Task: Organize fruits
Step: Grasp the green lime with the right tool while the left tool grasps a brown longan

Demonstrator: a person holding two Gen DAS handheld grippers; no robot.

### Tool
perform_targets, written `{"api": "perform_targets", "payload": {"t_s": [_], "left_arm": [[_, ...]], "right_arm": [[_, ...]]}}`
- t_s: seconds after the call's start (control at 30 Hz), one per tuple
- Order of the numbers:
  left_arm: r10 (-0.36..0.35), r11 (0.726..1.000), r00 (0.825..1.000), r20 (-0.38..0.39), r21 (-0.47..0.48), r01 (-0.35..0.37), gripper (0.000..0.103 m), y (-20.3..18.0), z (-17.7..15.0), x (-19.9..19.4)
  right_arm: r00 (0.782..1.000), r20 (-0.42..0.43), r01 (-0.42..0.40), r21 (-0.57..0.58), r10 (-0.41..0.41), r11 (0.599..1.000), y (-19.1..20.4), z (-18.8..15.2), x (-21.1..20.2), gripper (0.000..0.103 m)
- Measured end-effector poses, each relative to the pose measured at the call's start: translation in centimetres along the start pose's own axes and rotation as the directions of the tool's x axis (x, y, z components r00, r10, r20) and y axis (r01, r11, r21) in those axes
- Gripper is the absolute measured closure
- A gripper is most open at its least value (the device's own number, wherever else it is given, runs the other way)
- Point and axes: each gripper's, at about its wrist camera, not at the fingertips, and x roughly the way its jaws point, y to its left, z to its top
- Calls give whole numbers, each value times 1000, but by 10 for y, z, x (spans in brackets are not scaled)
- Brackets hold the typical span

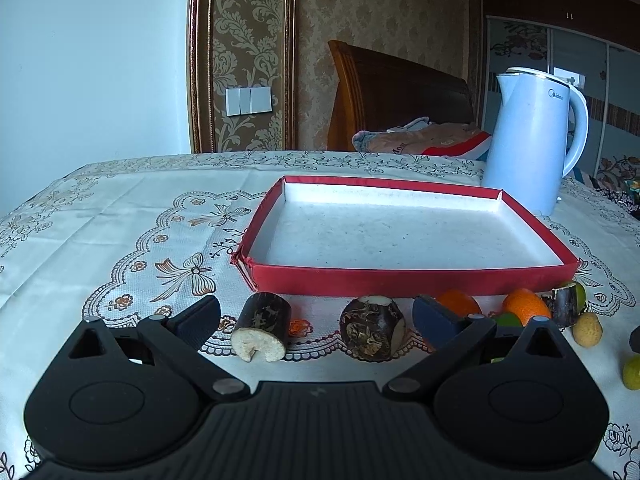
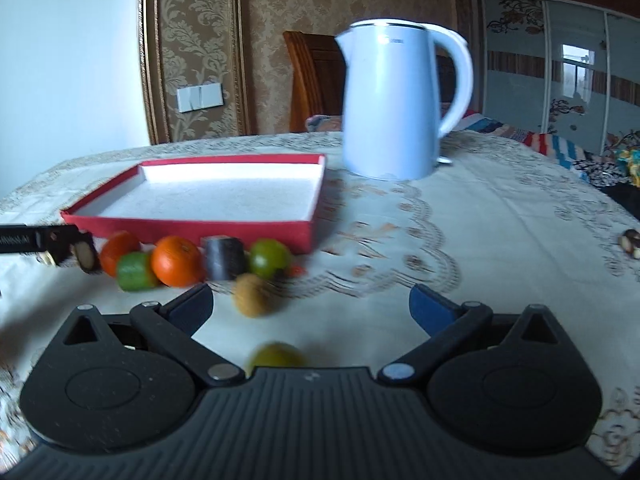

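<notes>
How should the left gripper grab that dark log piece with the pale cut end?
Probably across its dark round sides, coming straight forward. The log piece lies on its side, pale end toward the open left gripper; its flat ends face near and far, so the curved flanks sit sideways for the fingers.

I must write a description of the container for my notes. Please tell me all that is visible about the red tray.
The red tray is a shallow square box, seemingly cardboard, red outside and white inside. It is empty, with small dark specks on its floor. Its near left corner looks torn. It lies flat on the patterned tablecloth, the pale blue kettle standing behind its right corner. Fruit pieces lie along its front wall; whether they touch it is unclear.
</notes>
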Motion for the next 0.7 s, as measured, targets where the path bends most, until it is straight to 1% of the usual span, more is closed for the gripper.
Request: {"api": "perform_targets", "payload": {"t_s": [0.1, 0.2, 0.3, 0.37, 0.47, 0.5, 0.6, 0.67, 0.7], "left_arm": [[3, 1000, 1000, 1, 10, -3, 0, -2, 0, 0], [8, 1000, 1000, 0, 13, -8, 0, -2, 0, 1], [9, 1000, 1000, -5, 2, -9, 0, 0, 0, 2], [9, 1000, 1000, -7, -6, -9, 0, 1, 0, 2], [12, 1000, 1000, -6, -7, -12, 0, 2, 0, 1], [11, 1000, 1000, -4, -5, -11, 0, 1, 0, 1], [1, 1000, 1000, 8, 12, -1, 0, -2, -2, -3], [-10, 1000, 1000, 21, 27, 9, 0, -6, -3, -9], [-23, 999, 999, 22, 33, 22, 0, -8, -4, -13]], "right_arm": [[1000, -22, 3, -26, -4, 1000, -2, -3, 2, 0], [999, -38, -35, -62, 33, 997, 7, -5, 2, 0], [998, -38, -54, -109, 51, 993, 17, -10, -5, 8], [997, -63, -53, -129, 45, 990, 21, -12, -6, 17], [993, -103, -77, -127, 64, 989, 20, -15, -4, 26], [992, -104, -79, -124, 67, 989, 20, -16, -3, 27], [992, -106, -74, -110, 62, 991, 18, -16, -1, 38], [993, -99, -79, -117, 67, 990, 19, -17, -2, 56], [990, -106, -103, -122, 91, 987, 19, -17, -1, 62]]}}
